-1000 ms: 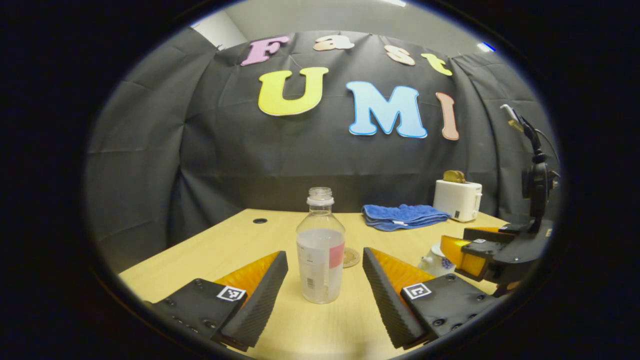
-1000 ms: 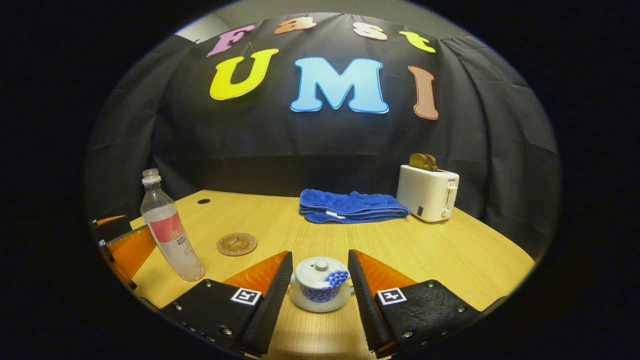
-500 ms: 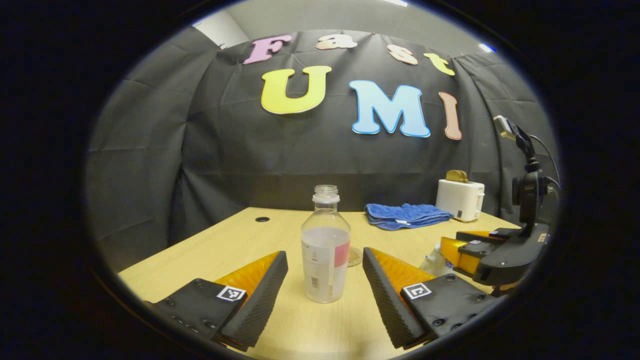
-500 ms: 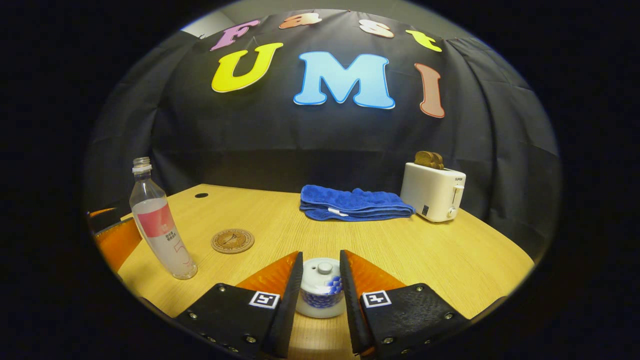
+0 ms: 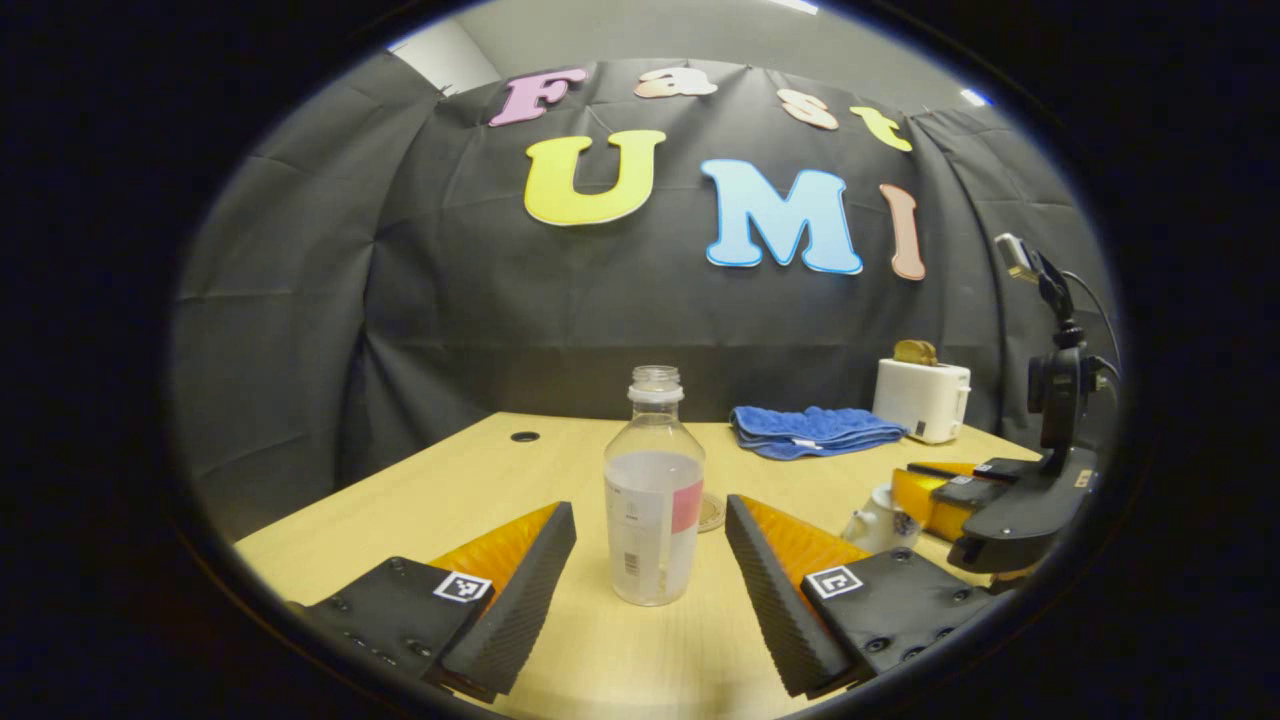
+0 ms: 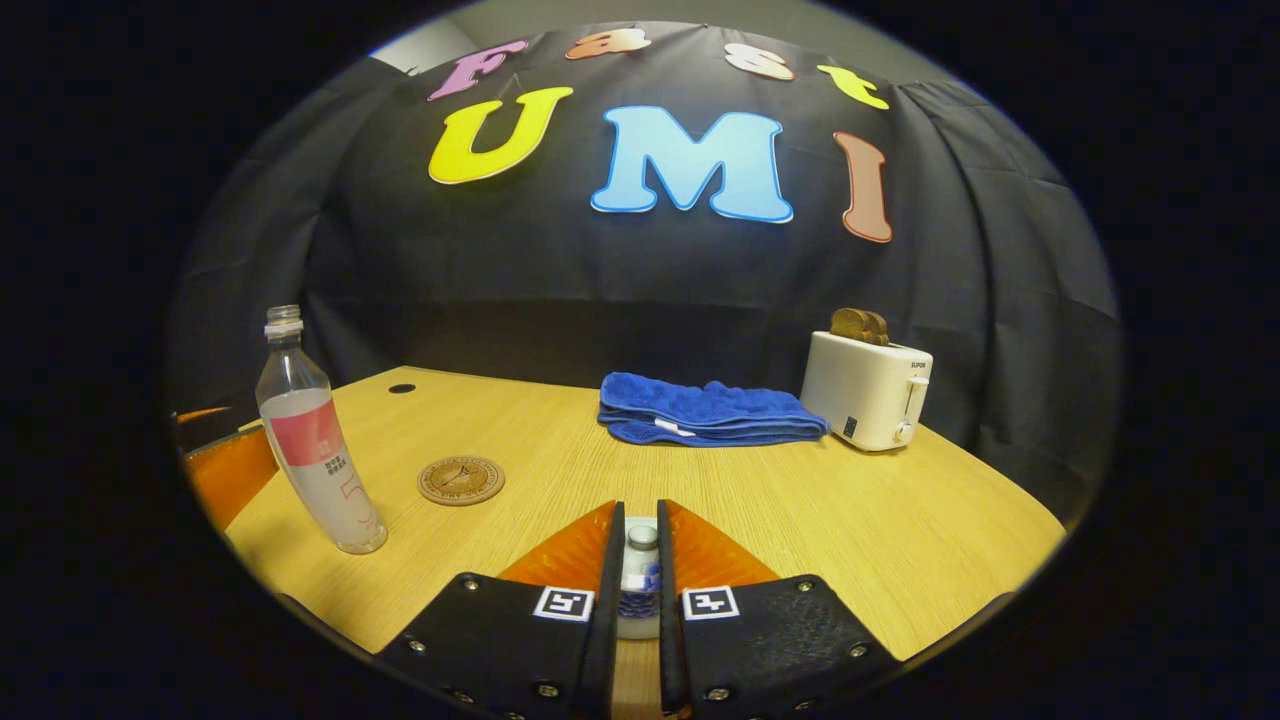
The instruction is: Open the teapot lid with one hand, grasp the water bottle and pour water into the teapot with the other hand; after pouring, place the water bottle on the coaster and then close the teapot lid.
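Observation:
A clear, uncapped water bottle (image 5: 654, 500) with a pink label stands upright on the wooden table, part full. My left gripper (image 5: 650, 512) is open, with one finger on each side of the bottle and not touching it. The same bottle (image 6: 315, 440) appears at the left of the right gripper view. My right gripper (image 6: 640, 512) is shut on the knob of the teapot lid (image 6: 641, 537). Its fingers hide most of the white and blue teapot (image 5: 880, 517). A round coaster (image 6: 461, 480) lies on the table between bottle and teapot.
A folded blue towel (image 6: 705, 410) lies at the back of the table (image 6: 900, 520). A white toaster (image 6: 868, 390) holding bread stands to its right. A cable hole (image 6: 402, 388) is at the back left.
My right gripper's fingers have closed from wide open around the teapot to a narrow grip on the lid knob. The left gripper and the bottle have hardly moved.

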### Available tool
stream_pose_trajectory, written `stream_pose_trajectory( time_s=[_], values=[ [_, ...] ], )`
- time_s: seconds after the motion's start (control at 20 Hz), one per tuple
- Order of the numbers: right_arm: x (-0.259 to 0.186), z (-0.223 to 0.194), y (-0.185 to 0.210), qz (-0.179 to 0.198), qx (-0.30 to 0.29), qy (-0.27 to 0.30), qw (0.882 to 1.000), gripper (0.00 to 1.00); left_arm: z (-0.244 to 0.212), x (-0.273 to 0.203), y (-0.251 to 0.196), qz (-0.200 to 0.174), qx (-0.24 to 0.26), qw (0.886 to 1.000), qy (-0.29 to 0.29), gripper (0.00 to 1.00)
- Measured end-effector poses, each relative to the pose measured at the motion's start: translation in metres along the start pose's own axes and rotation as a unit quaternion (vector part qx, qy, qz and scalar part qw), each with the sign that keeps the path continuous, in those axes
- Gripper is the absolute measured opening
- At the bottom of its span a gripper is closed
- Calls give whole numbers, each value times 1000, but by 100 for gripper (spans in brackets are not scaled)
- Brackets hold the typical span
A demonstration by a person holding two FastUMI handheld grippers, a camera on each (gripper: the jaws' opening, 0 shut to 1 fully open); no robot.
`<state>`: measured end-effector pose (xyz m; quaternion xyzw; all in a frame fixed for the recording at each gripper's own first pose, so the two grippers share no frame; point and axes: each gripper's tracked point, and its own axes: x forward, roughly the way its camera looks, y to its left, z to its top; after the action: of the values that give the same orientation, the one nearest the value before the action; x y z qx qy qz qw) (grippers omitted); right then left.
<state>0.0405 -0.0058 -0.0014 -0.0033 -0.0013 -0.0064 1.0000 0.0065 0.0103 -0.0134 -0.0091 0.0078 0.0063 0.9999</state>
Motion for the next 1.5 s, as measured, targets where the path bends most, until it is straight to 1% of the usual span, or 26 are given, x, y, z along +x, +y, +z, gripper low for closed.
stream_pose_trajectory(
  time_s=[0.05,0.2,0.3,0.5,0.95,1.3,1.5],
  values=[
    [-4,-14,-3,5,8,1,1000,4,-2,0,0,1,3,1000,1,100],
    [-5,-14,3,3,-4,1,1000,4,-1,0,1,1,5,1000,1,100],
    [-6,-11,2,5,-2,-4,1000,4,-3,2,3,2,2,1000,2,100],
    [-14,7,3,3,-8,-31,999,4,-8,6,0,-5,2,1000,7,100],
    [-42,37,13,19,-21,-77,997,4,-24,30,3,0,2,1000,20,100],
    [-48,38,13,22,-26,-78,996,4,-37,56,-2,-5,18,999,32,100],
    [-47,34,11,24,-20,-71,997,4,-32,63,-7,-4,40,999,21,100]
  ],
)
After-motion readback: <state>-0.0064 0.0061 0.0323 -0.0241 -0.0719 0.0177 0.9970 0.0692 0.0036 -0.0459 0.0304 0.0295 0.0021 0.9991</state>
